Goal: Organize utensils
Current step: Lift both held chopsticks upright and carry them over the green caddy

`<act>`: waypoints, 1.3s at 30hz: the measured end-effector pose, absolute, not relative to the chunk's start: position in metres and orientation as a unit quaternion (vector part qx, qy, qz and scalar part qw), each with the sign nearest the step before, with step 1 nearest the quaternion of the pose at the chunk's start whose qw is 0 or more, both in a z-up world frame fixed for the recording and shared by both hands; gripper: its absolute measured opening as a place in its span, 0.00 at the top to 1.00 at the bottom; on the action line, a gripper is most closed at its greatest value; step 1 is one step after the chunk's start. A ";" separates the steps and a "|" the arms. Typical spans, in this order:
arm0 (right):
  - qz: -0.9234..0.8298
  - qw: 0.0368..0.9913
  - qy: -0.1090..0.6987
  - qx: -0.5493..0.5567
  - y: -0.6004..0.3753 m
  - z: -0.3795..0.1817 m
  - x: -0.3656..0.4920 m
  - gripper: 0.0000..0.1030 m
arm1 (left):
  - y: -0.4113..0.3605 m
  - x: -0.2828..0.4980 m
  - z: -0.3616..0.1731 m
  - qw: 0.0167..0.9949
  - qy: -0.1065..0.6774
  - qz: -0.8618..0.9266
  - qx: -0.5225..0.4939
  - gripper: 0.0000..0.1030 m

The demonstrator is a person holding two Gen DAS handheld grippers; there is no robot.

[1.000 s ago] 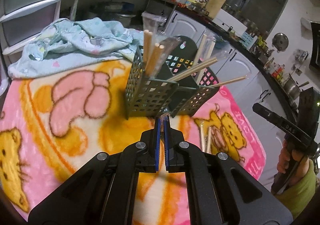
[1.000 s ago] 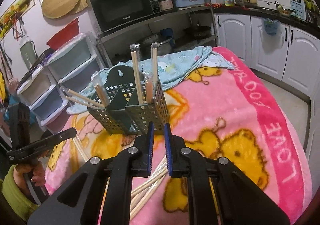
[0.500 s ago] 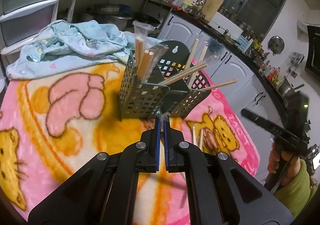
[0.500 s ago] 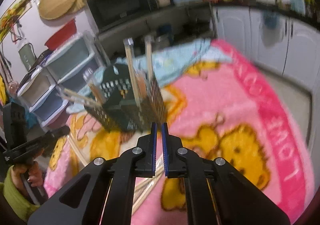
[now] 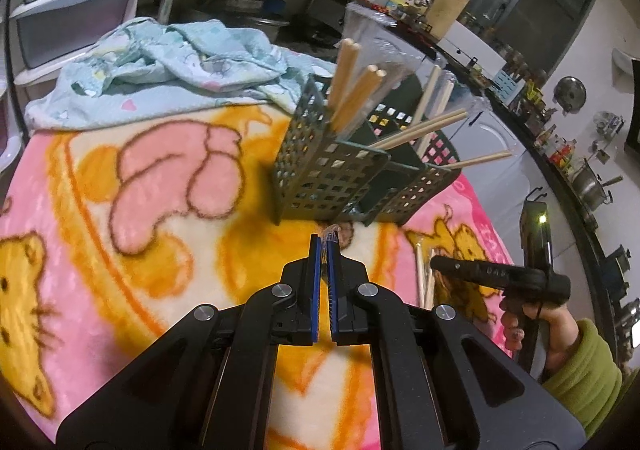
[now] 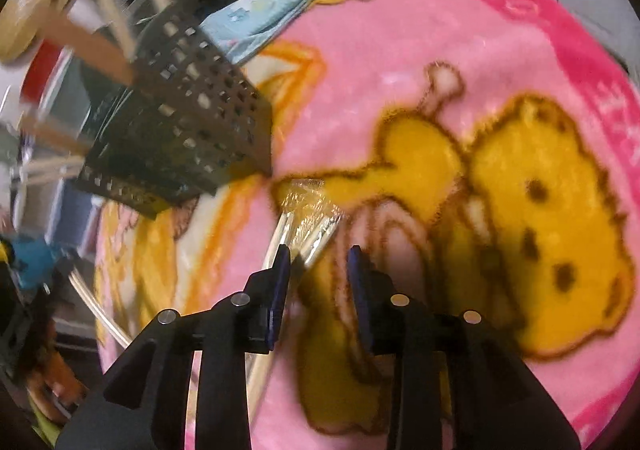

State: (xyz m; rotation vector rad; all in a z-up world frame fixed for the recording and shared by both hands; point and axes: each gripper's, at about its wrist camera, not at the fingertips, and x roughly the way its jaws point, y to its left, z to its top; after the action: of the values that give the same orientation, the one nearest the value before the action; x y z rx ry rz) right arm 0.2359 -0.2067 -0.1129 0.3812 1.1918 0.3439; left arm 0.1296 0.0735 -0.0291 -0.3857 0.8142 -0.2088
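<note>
The left tool [image 5: 324,240] sits at lower centre of the left wrist view with its blue-lined jaws closed almost together; a small scrap of clear plastic [image 5: 331,229] shows at their tips, and whether it is pinched there cannot be told. Just above it stands the dark green perforated utensil holder [image 5: 344,178] on the pink cartoon blanket [image 5: 120,210], with wooden chopsticks [image 5: 356,90] in clear sleeves leaning out of its compartments. A pale blue cloth [image 5: 172,66] lies bunched in the upper left.

In the right wrist view, which is blurred, the right tool [image 6: 316,254] has its jaws partly apart, having just been opening. Wrapped chopsticks [image 6: 308,234] lie flat on the blanket at centre frame, their plastic-covered ends reaching between the fingers [image 6: 280,278] near the left one; the pads do not press on them. The holder fills the upper left of that view. At the lower right of the left view, a hand [image 5: 536,322] in a green sleeve [image 5: 580,370] grips the right tool's handle.
</note>
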 end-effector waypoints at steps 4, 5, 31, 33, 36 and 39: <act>0.162 0.799 0.546 0.193 -0.206 -0.117 0.244 0.78 | 0.078 0.128 -0.029 0.897 0.389 -0.098 -0.188 0.99; 0.163 0.802 0.543 0.190 -0.205 -0.117 0.244 0.86 | 0.079 0.128 -0.028 0.897 0.388 -0.097 -0.188 0.99; 0.249 0.908 0.316 0.120 -0.199 0.051 0.173 0.95 | 0.024 0.126 0.063 0.915 0.300 -0.219 -0.159 0.99; 0.253 0.914 0.296 0.111 -0.197 0.063 0.169 0.95 | 0.020 0.127 0.071 0.916 0.294 -0.227 -0.155 0.99; 0.259 0.921 0.270 0.107 -0.195 0.081 0.166 0.95 | 0.014 0.129 0.087 0.918 0.276 -0.240 -0.154 0.99; 0.266 0.927 0.244 0.104 -0.196 0.102 0.165 0.95 | 0.009 0.130 0.105 0.923 0.255 -0.248 -0.143 0.99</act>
State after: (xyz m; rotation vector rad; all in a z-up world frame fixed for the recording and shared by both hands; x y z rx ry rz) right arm 0.1648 -0.1962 0.1015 0.2139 0.4998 0.5448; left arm 0.1301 0.0088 0.1054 -0.2942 0.5241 -0.5097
